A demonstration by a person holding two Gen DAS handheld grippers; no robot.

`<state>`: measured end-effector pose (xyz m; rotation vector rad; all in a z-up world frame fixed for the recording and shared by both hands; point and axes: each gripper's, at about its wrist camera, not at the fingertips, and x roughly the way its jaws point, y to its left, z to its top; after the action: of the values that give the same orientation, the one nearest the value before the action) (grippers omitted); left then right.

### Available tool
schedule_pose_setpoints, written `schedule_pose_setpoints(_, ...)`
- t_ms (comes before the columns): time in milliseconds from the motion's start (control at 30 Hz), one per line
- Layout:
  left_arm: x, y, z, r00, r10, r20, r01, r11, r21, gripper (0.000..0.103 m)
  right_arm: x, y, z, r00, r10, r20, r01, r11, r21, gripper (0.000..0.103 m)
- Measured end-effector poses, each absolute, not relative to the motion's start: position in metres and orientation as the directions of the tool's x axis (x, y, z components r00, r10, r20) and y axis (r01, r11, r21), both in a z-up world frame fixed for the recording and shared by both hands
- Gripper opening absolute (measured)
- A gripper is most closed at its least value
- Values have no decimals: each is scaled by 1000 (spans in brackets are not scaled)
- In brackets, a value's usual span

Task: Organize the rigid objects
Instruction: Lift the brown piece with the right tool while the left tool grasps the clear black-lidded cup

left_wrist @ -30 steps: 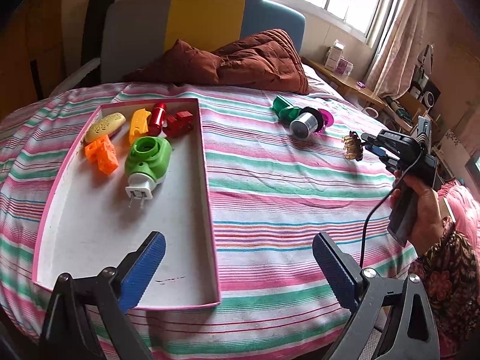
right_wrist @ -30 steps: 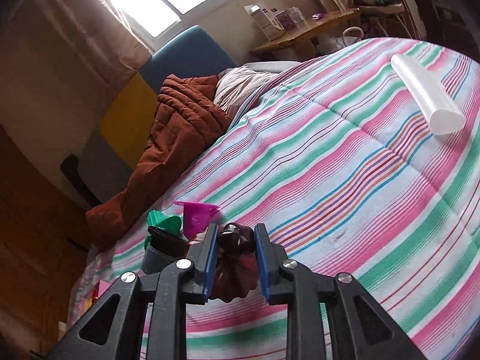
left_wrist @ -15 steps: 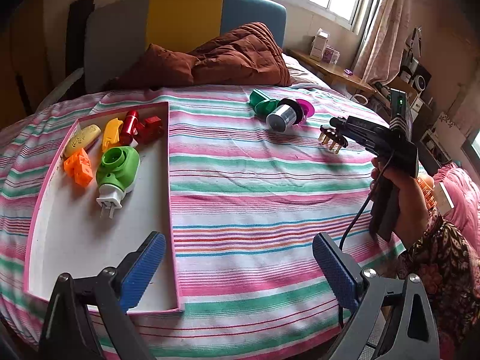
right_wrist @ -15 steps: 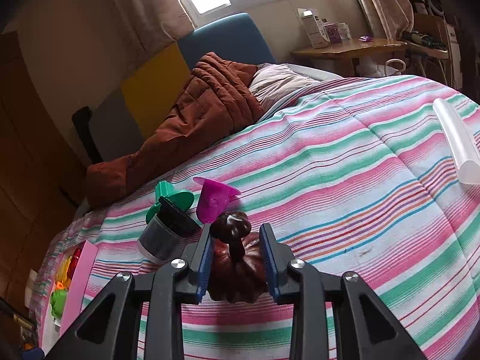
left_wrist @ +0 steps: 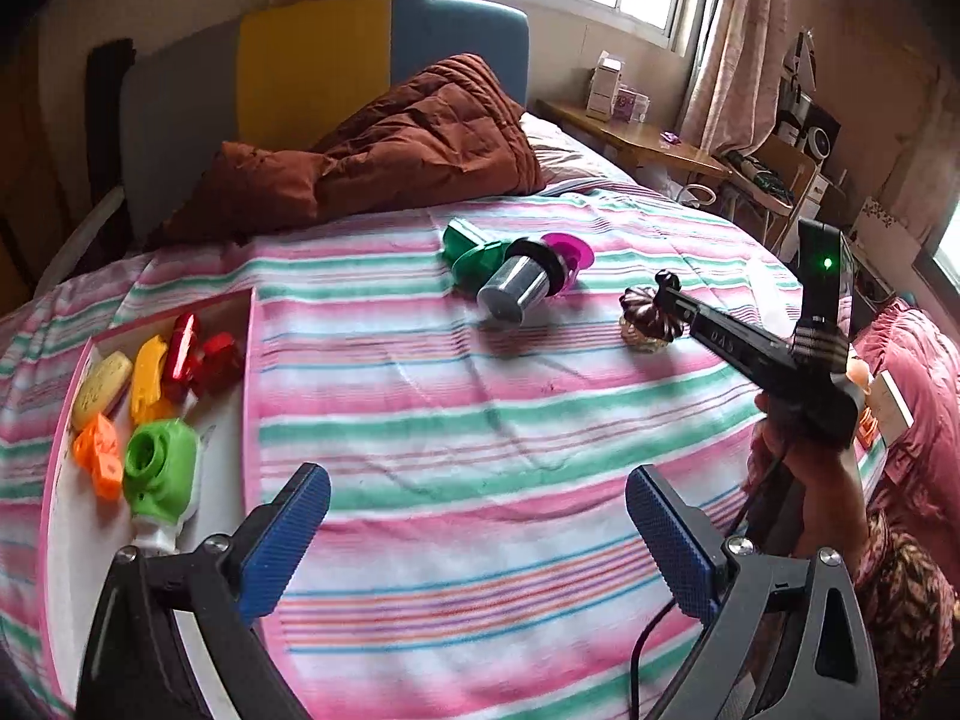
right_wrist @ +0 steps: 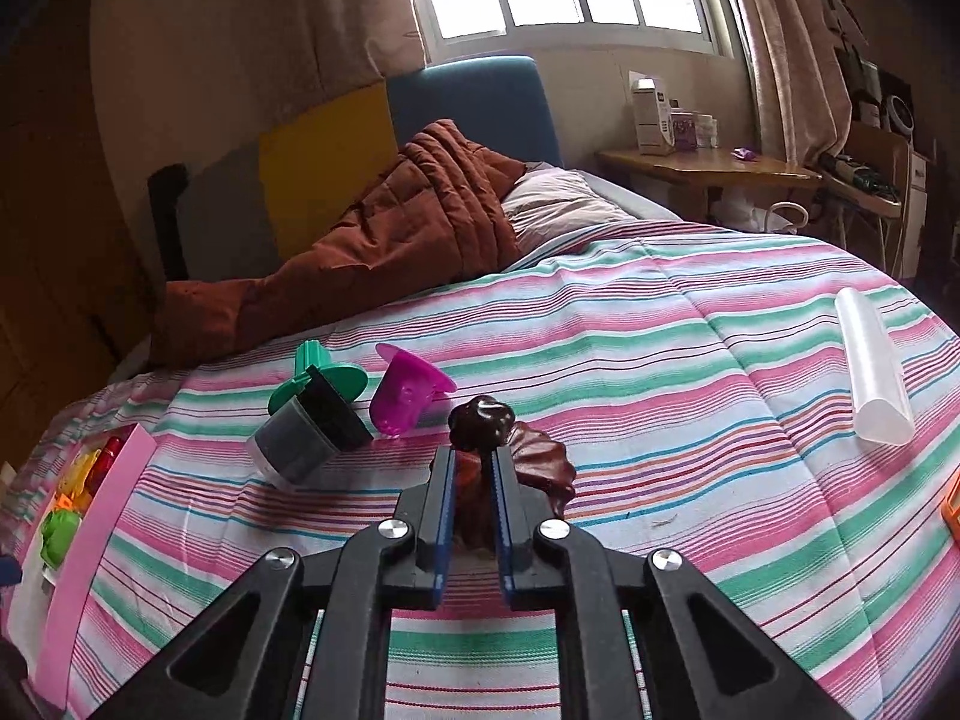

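Between the pads of the right claw sits the dark brown fluted ornament, pinched by its narrow stem, the jaws having just closed further. Off to that claw's left lies the pink tray (already holding several toys), closer to the wide, empty left claw.

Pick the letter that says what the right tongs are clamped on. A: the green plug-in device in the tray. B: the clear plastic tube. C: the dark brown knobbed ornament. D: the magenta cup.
C: the right tongs are shut on the dark brown knobbed ornament, pinching its narrow neck, with the knob showing just past the pads.
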<state>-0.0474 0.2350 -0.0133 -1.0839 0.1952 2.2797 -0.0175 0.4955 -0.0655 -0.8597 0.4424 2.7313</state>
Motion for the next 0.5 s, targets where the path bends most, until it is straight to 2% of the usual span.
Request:
schedule_pose_setpoints(67, -61, 252, -13, -498, 434, -751, -580, -810, -84, 100, -21, 496, -68, -794, 111, -598, -299, -928, 224, 10)
schedule_pose_setpoints(133, -73, 267, -13, -503, 433, -748, -593, -803, -66, 100, -22, 498, -68, -797, 89, -597, -284, -928, 242, 23)
schedule_pose_setpoints(200, -83, 277, -15, -512, 419, -750, -589, -807, -49, 100, -23, 499, -65, -801, 96, -591, -291, -925, 245, 26)
schedule_pose_setpoints(400, -108, 297, -28, -503, 400, -766, -581, -813, -43, 100, -42, 511, -67, -794, 90, -601, -305, -915, 265, 26)
schedule_pose_setpoints(433, -111, 301, -30, -505, 396, -767, -578, -815, -40, 100, -43, 512, -68, -797, 84, -599, -299, -915, 269, 22)
schedule_pose_setpoints(500, -119, 309, -34, -505, 404, -763, -591, -806, -35, 100, -44, 512, -69, -799, 85, -595, -296, -917, 267, 22)
